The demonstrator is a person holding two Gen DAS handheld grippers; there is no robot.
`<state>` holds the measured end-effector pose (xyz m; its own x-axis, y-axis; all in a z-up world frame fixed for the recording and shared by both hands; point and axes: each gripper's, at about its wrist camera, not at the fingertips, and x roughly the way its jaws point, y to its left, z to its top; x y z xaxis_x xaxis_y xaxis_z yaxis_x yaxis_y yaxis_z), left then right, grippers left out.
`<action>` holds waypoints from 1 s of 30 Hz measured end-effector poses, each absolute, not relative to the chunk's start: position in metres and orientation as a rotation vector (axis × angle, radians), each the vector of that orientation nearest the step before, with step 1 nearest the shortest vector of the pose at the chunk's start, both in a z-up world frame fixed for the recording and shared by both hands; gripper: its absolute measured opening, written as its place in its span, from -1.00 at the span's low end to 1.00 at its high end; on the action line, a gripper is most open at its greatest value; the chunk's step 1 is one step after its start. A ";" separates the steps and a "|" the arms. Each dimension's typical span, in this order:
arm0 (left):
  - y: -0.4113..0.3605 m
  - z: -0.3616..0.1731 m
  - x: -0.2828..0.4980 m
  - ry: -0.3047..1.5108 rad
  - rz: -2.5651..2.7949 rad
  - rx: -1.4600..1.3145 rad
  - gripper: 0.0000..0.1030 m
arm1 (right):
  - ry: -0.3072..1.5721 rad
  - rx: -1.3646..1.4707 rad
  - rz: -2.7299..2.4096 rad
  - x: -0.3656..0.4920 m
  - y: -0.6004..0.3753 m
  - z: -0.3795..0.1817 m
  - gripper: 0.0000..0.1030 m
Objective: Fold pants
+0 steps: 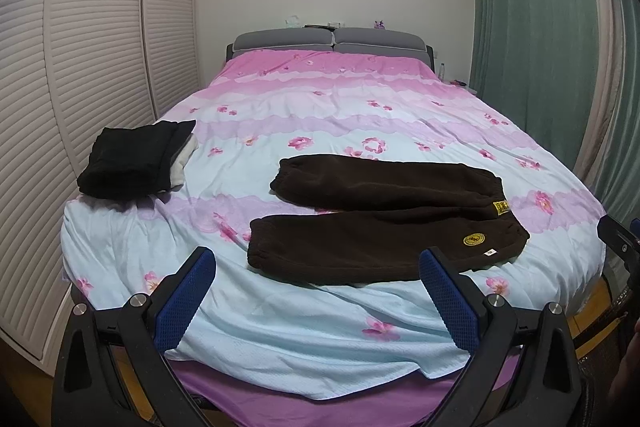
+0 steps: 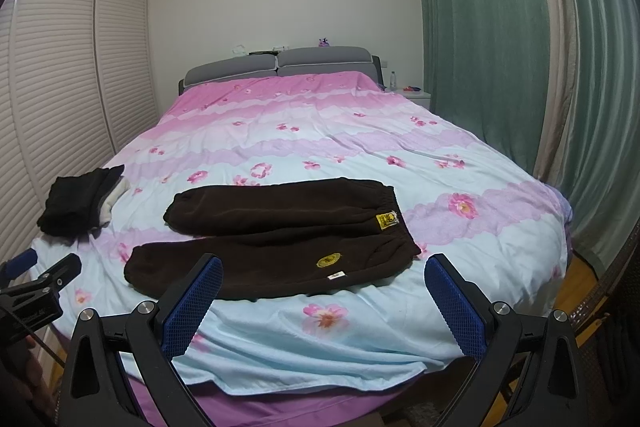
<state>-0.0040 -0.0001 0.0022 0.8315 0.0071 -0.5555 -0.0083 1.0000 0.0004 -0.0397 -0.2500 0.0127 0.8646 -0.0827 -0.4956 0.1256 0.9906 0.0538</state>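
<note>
Dark brown pants (image 1: 376, 223) lie flat across the foot of the bed, waistband to the right, both legs pointing left; yellow patches mark the waist end. They also show in the right wrist view (image 2: 276, 247). My left gripper (image 1: 316, 259) is open and empty, held above the bed's near edge, short of the pants. My right gripper (image 2: 324, 267) is open and empty, just short of the near leg. The left gripper shows at the left edge of the right wrist view (image 2: 36, 279). The right gripper shows at the right edge of the left wrist view (image 1: 620, 239).
A folded black and white pile (image 1: 132, 159) sits at the bed's left side, also in the right wrist view (image 2: 80, 203). The pink and blue floral duvet (image 1: 320, 115) covers the bed. Louvred wardrobe doors (image 1: 80, 47) stand left, green curtains (image 2: 500, 27) right.
</note>
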 end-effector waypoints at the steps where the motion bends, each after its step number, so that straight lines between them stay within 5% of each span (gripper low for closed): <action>1: 0.000 0.002 -0.004 0.590 0.009 -0.002 1.00 | 0.515 0.085 -0.110 -0.040 -0.250 0.013 0.98; 30: 0.002 0.000 -0.003 0.591 0.005 0.004 1.00 | 0.510 0.082 -0.110 -0.038 -0.258 0.012 0.98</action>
<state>-0.0033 0.0017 0.0003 0.8305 0.0055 -0.5569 -0.0033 1.0000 0.0049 -0.0382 -0.2577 0.0119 0.8668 -0.0849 -0.4913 0.1258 0.9908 0.0508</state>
